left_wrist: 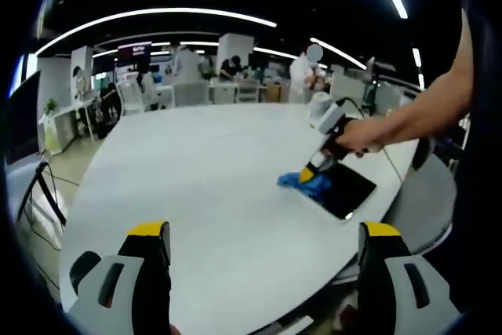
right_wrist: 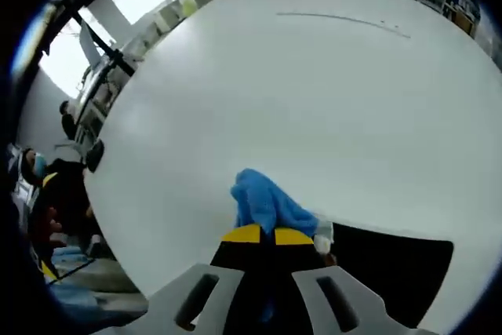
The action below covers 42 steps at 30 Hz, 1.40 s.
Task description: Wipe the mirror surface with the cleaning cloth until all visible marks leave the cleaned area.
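Two grippers | my right gripper (right_wrist: 267,234) fingers clamp cloth (right_wrist: 267,202) at mirror (right_wrist: 392,260) edge; mirror stretches right | left gripper (left_wrist: 263,241) wide, idle, farther off

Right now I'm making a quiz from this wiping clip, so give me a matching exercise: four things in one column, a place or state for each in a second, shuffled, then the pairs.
Things:
1. blue cloth
2. mirror
3. left tool
4. right tool

Places or states:
A. jaws spread wide, nothing between them
B. lies flat and dark near the edge of the white table
C. shut on the cloth
D. bunched at the mirror's edge, partly on the table

Pairs: 1-D, 2-B, 3-A, 4-C
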Tool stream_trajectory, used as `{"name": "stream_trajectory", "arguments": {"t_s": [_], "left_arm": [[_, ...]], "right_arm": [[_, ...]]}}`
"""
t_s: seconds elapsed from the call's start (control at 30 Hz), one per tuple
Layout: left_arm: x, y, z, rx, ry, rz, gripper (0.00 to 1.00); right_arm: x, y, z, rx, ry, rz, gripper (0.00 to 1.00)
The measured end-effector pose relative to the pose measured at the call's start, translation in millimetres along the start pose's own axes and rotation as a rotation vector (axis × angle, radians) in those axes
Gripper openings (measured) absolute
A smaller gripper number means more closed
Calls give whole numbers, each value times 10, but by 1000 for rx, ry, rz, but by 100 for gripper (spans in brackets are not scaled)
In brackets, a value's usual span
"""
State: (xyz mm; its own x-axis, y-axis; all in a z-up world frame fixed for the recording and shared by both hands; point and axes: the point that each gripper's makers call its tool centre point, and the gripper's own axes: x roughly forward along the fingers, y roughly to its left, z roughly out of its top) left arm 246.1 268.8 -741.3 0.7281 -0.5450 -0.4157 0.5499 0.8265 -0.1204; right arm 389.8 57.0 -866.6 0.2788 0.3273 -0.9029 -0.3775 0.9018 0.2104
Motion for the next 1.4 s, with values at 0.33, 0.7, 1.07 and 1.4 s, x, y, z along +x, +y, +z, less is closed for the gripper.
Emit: {"name": "stream_trajectory", "arguments": {"t_s": [0.33, 0.7, 1.07, 1.4], "left_arm": [[29, -10, 8, -9, -7, 4, 100], [53, -29, 47, -2, -11, 1, 100], [64, -37, 56, 2, -9, -2, 100], [110, -39, 128, 9, -18, -14, 100]], "right_arm": [[28, -72, 85, 4, 14, -5, 0], [31, -80, 85, 36, 33, 20, 0], [-45, -330, 31, 38, 37, -9, 0], [-75, -441, -11, 43, 45, -22, 0]]}}
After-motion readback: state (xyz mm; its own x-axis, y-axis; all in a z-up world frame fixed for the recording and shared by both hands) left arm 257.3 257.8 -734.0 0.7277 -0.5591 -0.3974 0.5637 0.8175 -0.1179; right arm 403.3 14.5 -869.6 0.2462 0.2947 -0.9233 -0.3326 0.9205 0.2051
